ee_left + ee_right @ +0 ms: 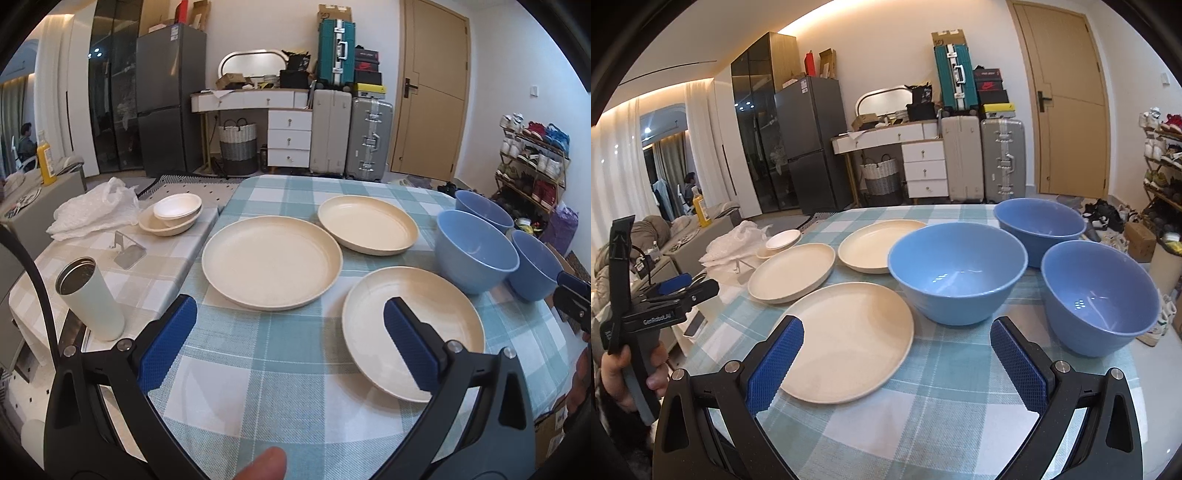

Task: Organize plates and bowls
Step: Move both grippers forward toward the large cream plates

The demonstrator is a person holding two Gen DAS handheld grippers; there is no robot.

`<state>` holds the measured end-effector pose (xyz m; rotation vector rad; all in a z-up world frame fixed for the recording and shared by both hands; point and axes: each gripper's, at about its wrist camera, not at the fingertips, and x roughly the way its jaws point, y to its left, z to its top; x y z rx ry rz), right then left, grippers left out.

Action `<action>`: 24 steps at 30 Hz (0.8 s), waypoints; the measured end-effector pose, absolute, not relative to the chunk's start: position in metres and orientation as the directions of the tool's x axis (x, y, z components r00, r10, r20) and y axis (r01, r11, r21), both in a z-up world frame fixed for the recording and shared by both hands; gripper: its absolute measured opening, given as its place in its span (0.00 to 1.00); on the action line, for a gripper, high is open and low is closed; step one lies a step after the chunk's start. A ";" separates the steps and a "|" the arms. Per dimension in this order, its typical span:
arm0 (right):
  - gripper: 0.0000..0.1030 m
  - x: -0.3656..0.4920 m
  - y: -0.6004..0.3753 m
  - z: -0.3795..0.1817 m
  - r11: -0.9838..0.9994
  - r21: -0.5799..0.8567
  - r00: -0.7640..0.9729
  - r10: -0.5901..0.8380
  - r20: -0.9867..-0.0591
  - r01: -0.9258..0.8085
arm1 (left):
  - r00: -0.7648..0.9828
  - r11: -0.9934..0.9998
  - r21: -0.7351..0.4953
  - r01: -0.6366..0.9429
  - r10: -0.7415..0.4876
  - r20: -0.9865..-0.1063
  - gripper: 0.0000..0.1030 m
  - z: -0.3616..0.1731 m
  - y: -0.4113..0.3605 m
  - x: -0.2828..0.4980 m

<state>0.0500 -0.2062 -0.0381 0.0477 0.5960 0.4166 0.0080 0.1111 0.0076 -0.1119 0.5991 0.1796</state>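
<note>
Table (pixel 280 369), round, under a teal-and-white check cloth: near edge cut off by both views, far right rim partly hidden behind the bowls.

Left gripper (pixel 290 332): jaws spread wide, nothing between them; blue ribbed pads. It hovers over the near cloth. Only its side profile shows in the right wrist view (pixel 683 291), too oblique there to judge the jaws.

Right gripper (pixel 897 360): jaws likewise spread wide and empty, above bare cloth. In the left wrist view only a dark tip shows at the frame edge (pixel 570 299).

Three cream plates, matte, low raised rims, each separate:
- near plate (pixel 424 325), partly behind the left gripper's right pad; in the right wrist view (pixel 849 339) its near edge lies behind the right gripper's left pad.
- middle plate (pixel 271 260), straight ahead of the left gripper.
- far plate (pixel 367 225), beyond the other two.

Three blue bowls, glossy, deep, upright, clustered right of the plates:
- centre bowl (pixel 956 269), ahead of the right gripper.
- right bowl (pixel 1100 295), beside the right pad, near the table edge.
- far bowl (pixel 1039 225), partly hidden behind the other two.

Side table items: stacked small pale bowls (pixel 173 216), white tumbler (pixel 92 299).
</note>
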 end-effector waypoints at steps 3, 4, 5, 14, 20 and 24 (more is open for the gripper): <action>1.00 0.062 -0.198 -0.033 0.909 0.159 0.737 0.408 -0.540 -0.387 | 0.786 0.970 -0.051 -0.239 0.162 -0.596 0.98 0.007 0.117 0.022; 1.00 0.065 -0.195 -0.032 0.906 0.155 0.734 0.411 -0.541 -0.394 | 0.778 0.968 -0.057 -0.245 0.161 -0.607 0.98 0.005 0.119 0.026; 1.00 0.068 -0.192 -0.031 0.903 0.152 0.731 0.416 -0.541 -0.402 | 0.767 0.966 -0.063 -0.250 0.158 -0.622 0.98 0.003 0.122 0.031; 1.00 0.109 -0.154 -0.019 0.893 0.136 0.695 0.422 -0.582 -0.429 | 0.731 0.948 -0.120 -0.294 0.142 -0.668 0.98 -0.014 0.142 0.062; 1.00 0.130 -0.121 -0.010 0.886 0.113 0.682 0.421 -0.598 -0.449 | 0.719 0.940 -0.140 -0.312 0.138 -0.681 0.97 -0.018 0.169 0.072; 1.00 0.149 -0.102 -0.005 0.885 0.103 0.671 0.415 -0.614 -0.453 | 0.720 0.933 -0.157 -0.324 0.136 -0.681 0.96 -0.017 0.184 0.078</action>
